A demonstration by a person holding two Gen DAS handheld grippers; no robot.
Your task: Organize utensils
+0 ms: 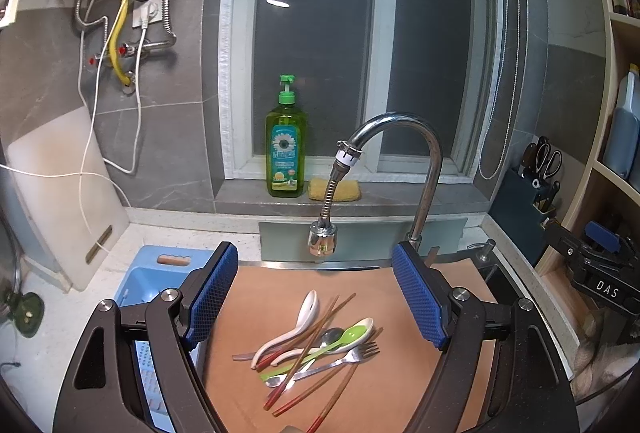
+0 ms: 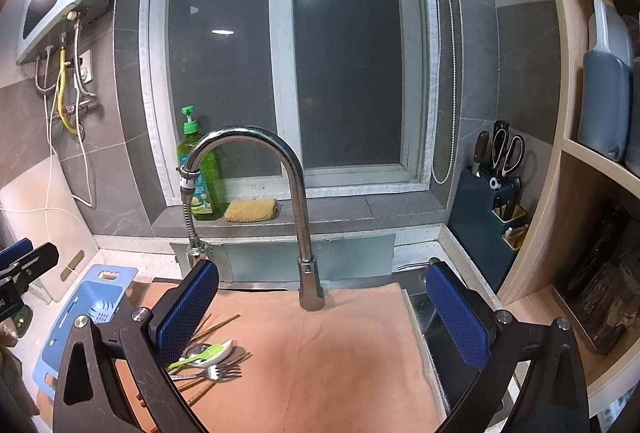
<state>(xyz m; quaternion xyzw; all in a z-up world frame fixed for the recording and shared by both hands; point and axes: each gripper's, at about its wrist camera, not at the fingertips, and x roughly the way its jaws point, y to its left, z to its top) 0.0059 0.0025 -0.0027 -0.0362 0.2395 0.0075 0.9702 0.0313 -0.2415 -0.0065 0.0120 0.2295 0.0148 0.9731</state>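
Here, the utensil pile [image 1: 316,349] is lying on the orange mat [image 1: 400,297], low in the frame, between the spread-apart left gripper [image 1: 316,297]. The right gripper [image 2: 324,317] is hovering wide apart, pile at its lower left.

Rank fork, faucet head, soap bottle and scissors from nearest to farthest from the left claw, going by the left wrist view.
1. Fork: between the left claw's fingers, low.
2. Faucet head: just ahead, centre.
3. Soap bottle: on the sill.
4. Scissors: far right; too close to the bottle to call.
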